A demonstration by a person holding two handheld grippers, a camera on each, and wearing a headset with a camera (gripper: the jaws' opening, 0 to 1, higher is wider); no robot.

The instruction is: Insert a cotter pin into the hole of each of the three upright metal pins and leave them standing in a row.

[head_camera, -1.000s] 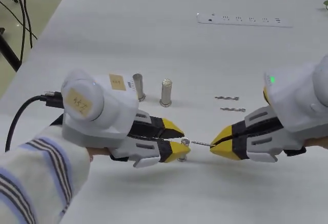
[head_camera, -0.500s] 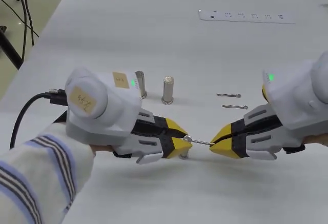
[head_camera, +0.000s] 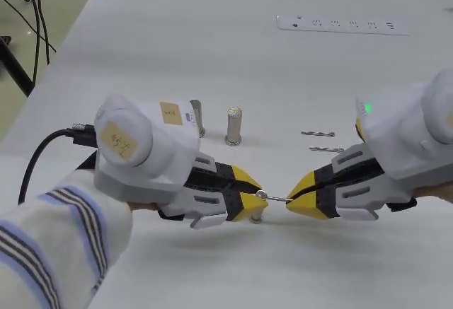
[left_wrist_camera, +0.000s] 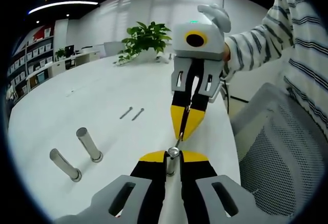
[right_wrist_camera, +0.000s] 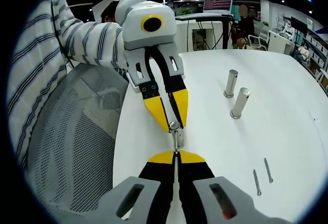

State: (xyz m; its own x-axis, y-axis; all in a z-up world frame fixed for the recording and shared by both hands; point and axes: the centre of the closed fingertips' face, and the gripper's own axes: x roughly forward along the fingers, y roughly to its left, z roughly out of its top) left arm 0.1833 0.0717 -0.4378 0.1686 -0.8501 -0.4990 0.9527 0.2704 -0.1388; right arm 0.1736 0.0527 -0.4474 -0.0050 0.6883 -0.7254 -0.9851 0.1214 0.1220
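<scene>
One upright metal pin (head_camera: 256, 207) stands near the table's front edge with my left gripper (head_camera: 252, 201) shut on it; the same pin (left_wrist_camera: 171, 163) rises between my own yellow jaws. My right gripper (head_camera: 291, 201) faces it from the right, shut on a thin cotter pin (head_camera: 276, 198). The cotter pin's free end touches the metal pin (right_wrist_camera: 176, 133) just under its head; whether it sits in the hole I cannot tell. Two more metal pins (head_camera: 197, 117) (head_camera: 233, 126) stand upright behind the left gripper. Two spare cotter pins (head_camera: 316, 133) (head_camera: 326, 149) lie flat on the table.
A white power strip (head_camera: 343, 24) lies at the far side of the white table (head_camera: 212, 47). A black cable (head_camera: 32, 167) runs from the left gripper, more cables hang off the left edge. A mesh office chair (right_wrist_camera: 77, 131) stands just beyond the table's near edge.
The left jaws, spread around the metal pin a second ago, have shut on it. The right gripper has brought the cotter pin's end up to the pin's head.
</scene>
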